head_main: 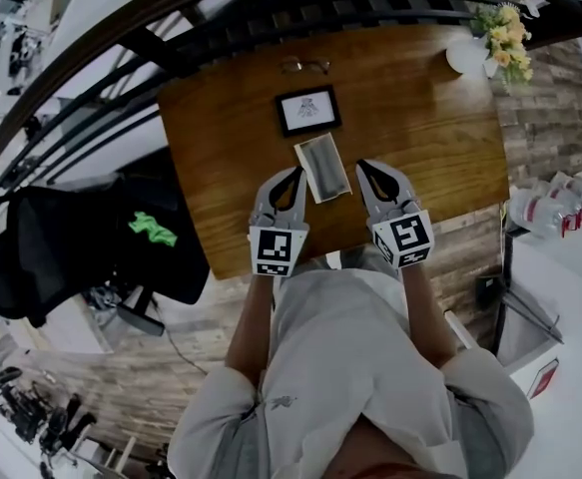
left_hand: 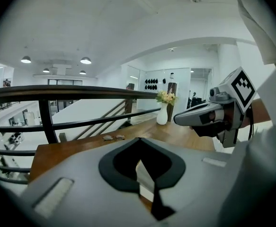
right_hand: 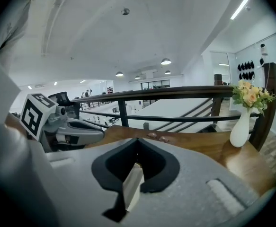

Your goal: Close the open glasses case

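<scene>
Overhead, the wooden table stands against a dark railing that curves round its far side. At the far edge, close to the railing, lies a pair of glasses, and nearer the middle a black-framed card lies flat. A white vase of flowers stands at the far right corner, well apart from everything else. Off the table's left edge sits a black bag with a green scrap on it. The open glasses case lies on the near half of the table, long side running away from the person, its pale grey inside facing up. Only a narrow strip of bare wood separates its far end from the framed card. The 2 grippers flank the case. The left gripper has its tips just beside the case's left long edge, and the right gripper has its tips just beside the right long edge. Whether either tip touches the case cannot be told. In each gripper view the 2 jaws meet at their tips and hold nothing, leaving a dark rounded opening behind the tips. Through that opening a pale part of the case shows, lying below and beyond the jaws rather than between them. Each gripper view also shows the other gripper level with it across the case.
</scene>
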The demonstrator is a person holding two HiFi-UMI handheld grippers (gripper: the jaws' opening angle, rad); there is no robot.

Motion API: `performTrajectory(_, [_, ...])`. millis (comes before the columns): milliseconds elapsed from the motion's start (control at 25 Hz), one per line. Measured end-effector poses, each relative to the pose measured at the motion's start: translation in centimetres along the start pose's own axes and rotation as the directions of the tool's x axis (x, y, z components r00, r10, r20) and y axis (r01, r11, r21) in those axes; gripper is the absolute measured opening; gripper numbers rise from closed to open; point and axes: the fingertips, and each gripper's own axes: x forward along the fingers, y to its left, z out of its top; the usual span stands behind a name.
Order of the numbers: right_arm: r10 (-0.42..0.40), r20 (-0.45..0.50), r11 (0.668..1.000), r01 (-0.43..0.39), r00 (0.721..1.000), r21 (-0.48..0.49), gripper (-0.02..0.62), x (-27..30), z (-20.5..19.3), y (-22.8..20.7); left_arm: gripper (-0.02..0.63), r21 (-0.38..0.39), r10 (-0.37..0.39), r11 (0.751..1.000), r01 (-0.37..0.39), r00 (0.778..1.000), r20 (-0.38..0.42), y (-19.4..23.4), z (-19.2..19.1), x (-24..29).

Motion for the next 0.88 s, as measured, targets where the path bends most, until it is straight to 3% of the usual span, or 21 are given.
performTrajectory(880, [0.081, -0.144, 0.995, -0.071, 0.986, 0.073, 0.003, 1.4, -8.4, -0.8, 0.018, -0.050, -0.052, 0.998, 0.045, 0.986, -0.158, -4.1, -7.7, 4.3])
